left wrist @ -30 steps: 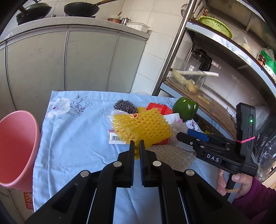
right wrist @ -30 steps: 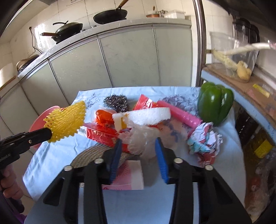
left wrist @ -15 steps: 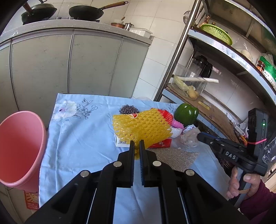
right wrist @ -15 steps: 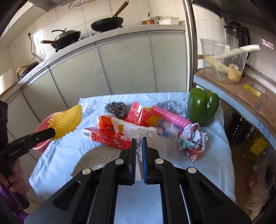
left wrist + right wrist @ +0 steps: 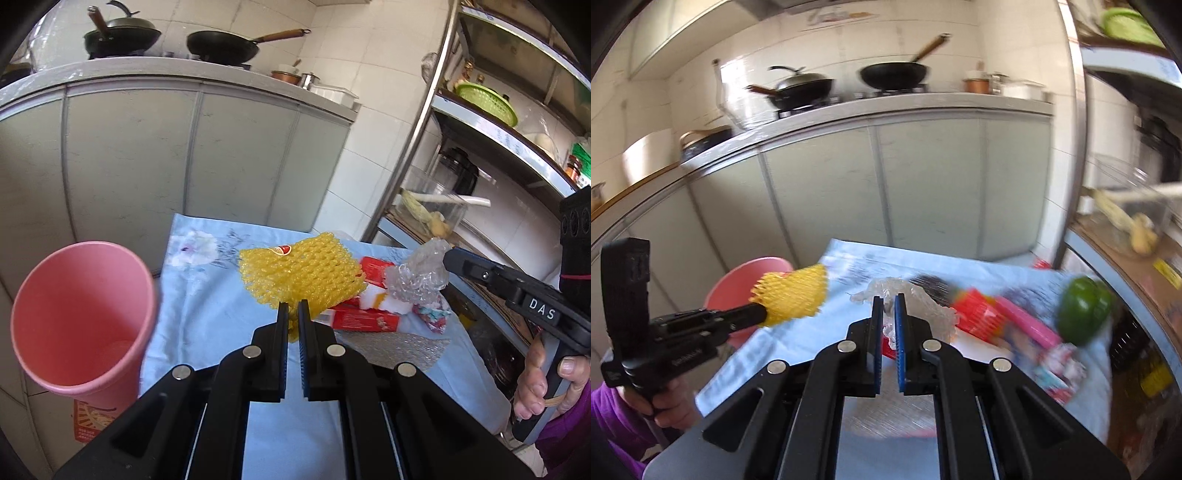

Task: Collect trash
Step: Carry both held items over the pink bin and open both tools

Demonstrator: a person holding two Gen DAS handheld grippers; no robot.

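My right wrist view is smeared by motion: the green bell pepper (image 5: 1084, 311), the pink tube (image 5: 1023, 318) and the red packaging (image 5: 975, 314) near it are streaks, and I cannot read any print on them. In the left wrist view the yellow foam fruit net (image 5: 301, 275) covers much of the litter pile, so only edges of the red cartons (image 5: 365, 319) and a white foam block (image 5: 384, 301) show under and beside it. The woven mat (image 5: 399, 345) is partly behind my left fingers.

My left gripper (image 5: 293, 314) is pinched tight on the bottom edge of the net. The net hangs in the air above the blue floral tablecloth (image 5: 207, 306), fanning up and away from the fingertips, its long axis running across the view from left to right. The pink bin (image 5: 79, 321) stands off the table's left edge, mouth open toward me, its base cut off by the gripper body.

My right gripper (image 5: 888, 314) has just been closing and is now clamped on a crumpled clear plastic bag (image 5: 419, 271). The bag is lifted off the table, bunching forward beyond the fingertips; its shape is too crumpled to give a clear axis. A hand (image 5: 546, 384) in a purple sleeve holds the right handle.
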